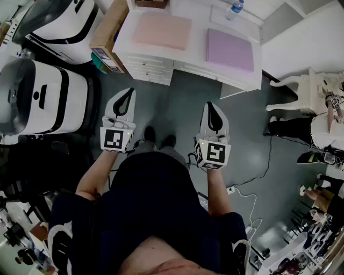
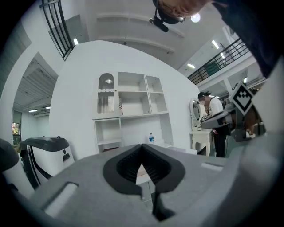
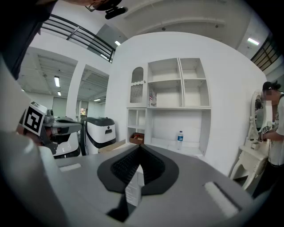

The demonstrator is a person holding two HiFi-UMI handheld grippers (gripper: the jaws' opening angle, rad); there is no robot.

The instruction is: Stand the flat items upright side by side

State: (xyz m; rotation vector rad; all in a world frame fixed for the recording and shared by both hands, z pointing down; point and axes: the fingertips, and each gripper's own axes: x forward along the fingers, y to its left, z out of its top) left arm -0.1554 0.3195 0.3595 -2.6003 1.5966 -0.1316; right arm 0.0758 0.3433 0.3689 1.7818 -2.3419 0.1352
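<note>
Both grippers were held out in front of the person, well away from the table. Left gripper had its jaws pressed together with nothing between them, and right gripper was the same, closed and empty.

Two flat items lay on the white table, and neither one stood upright yet. On the left half lay the pink item. Toward the right edge, and closer to the front edge, lay the purple item, with a bare strip of table between the two. At the back edge, behind the purple one, stood a water bottle. Against the left corner of the table leaned a cardboard box.

In my opinion the task had not really begun, and the step in hand was to approach the table. To do it well, I think the person should open the jaws before reaching and take one item by its front edge. It could then be tipped up slowly while the other gripper steadies it, because such a thin thing probably falls over easily. The second item should then go close beside the first, so that they can support each other.
</note>
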